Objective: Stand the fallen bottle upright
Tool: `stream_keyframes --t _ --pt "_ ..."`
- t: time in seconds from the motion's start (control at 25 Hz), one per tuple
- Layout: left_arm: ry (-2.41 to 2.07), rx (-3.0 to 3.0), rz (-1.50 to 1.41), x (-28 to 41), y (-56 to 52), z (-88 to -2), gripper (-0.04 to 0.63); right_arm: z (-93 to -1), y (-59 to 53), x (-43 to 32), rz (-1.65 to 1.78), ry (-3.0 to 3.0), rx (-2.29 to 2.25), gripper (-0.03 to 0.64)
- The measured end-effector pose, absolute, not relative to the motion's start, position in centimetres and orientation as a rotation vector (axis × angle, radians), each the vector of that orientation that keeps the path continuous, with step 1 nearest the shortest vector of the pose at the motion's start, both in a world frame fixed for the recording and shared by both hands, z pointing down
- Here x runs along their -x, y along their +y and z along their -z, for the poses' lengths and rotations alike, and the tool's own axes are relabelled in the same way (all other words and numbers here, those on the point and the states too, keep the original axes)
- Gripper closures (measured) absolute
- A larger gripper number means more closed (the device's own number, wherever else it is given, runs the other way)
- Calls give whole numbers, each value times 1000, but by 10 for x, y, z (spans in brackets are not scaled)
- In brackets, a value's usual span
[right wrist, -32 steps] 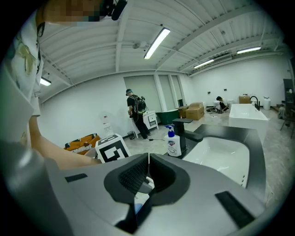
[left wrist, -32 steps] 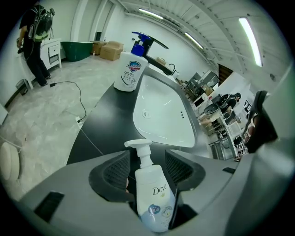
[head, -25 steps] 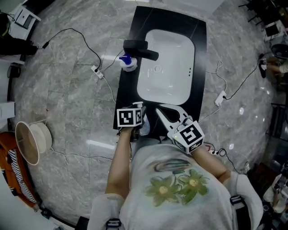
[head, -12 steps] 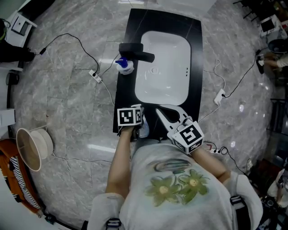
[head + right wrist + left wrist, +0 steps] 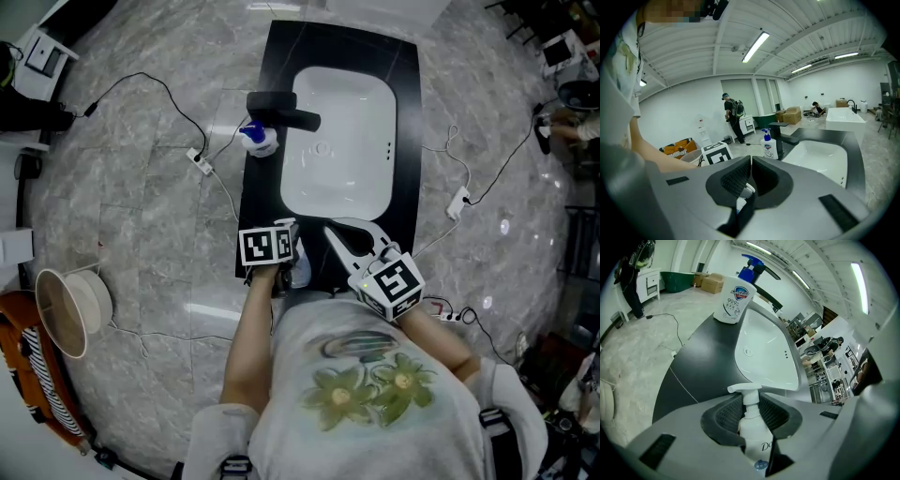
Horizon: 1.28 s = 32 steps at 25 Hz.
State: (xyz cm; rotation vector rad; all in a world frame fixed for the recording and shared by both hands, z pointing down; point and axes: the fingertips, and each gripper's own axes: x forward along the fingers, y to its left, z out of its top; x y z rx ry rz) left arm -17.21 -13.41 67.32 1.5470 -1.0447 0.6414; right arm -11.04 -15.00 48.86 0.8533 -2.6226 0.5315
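A white pump bottle [image 5: 753, 434] lies on the black counter [image 5: 698, 371] at its near edge, pump head pointing toward the sink. My left gripper [image 5: 751, 411] is closing its jaws, with the bottle between them. The pads [image 5: 726, 416] meet the sides of the body, and the thin neck stands free. In the head view the left gripper [image 5: 286, 265] hangs over the bottle [image 5: 300, 272]. My right gripper [image 5: 330, 228] hovers just right of it, pointing toward the sink, and its jaws are shut on nothing [image 5: 751, 161].
The white sink [image 5: 339, 141] fills the counter's middle, with a black faucet [image 5: 281, 105] on its left. A blue-capped soap bottle [image 5: 257, 139] stands upright beside the faucet. Cables and power strips [image 5: 202, 157] lie on the floor. A round basket [image 5: 70, 302] sits at far left.
Both hands stay where they were. In the head view, nothing about the bottle or the grippers visibly differs; the view itself shifted slightly.
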Motion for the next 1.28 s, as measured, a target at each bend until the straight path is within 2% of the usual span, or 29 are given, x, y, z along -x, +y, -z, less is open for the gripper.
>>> stream_keyframes --t 1.28 --pt "-1342 -1842 -533 156 -125 -607 477 -473 -121 76 -508 -2668 -749 574"
